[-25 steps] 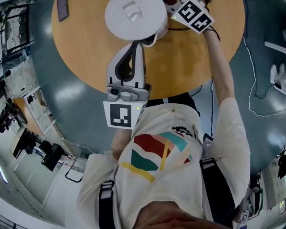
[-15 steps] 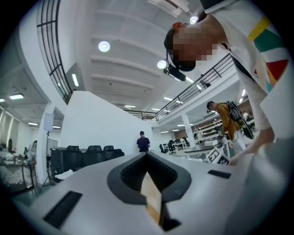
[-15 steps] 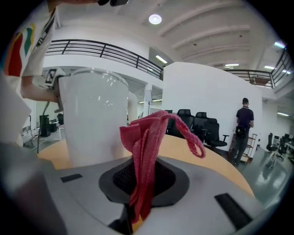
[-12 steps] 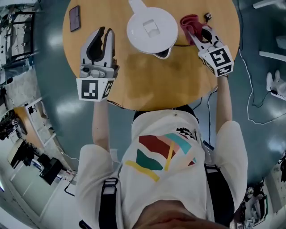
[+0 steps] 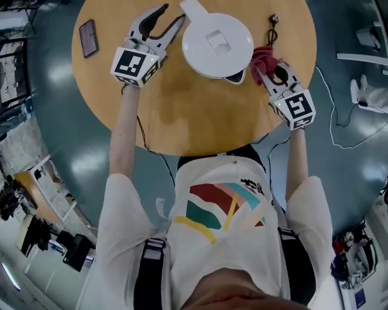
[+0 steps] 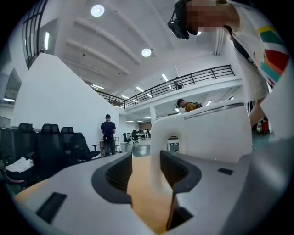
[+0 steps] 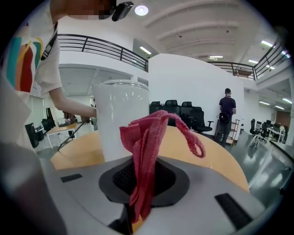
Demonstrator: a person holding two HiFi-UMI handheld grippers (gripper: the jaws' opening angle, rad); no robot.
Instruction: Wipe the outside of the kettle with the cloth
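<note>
- Kettle (image 5: 217, 42): white, lidded, upright near the far edge of the round wooden bench (image 5: 194, 115). Its handle (image 5: 191, 7) points away from the person. No visible wet marks or streaks on the wall.
- Cloth (image 5: 264, 56): red, bunched, just beside the kettle's right side. No view settles whether it touches the wall.
- Right gripper (image 5: 265, 71): jaws closed on the cloth's lower fold, with the rest standing up in a loose loop. The kettle stands directly ahead of it in the right gripper view.
- Left gripper (image 5: 173, 13): jaws wide apart, having just been opening. The handle stands in line with the gap at the jaw tips, and the pads do not press on it.
- Phone (image 5: 88, 37): dark, flat on the bench, well apart to the left and not involved.
- Progress, as judged: the cloth is secured and brought up to the kettle. Wiping appears not yet begun, so the whole outer wall is left to do. The kettle is not yet steadied, and closing the left gripper on the handle looks like the likely step before the cloth sweeps round.
</note>
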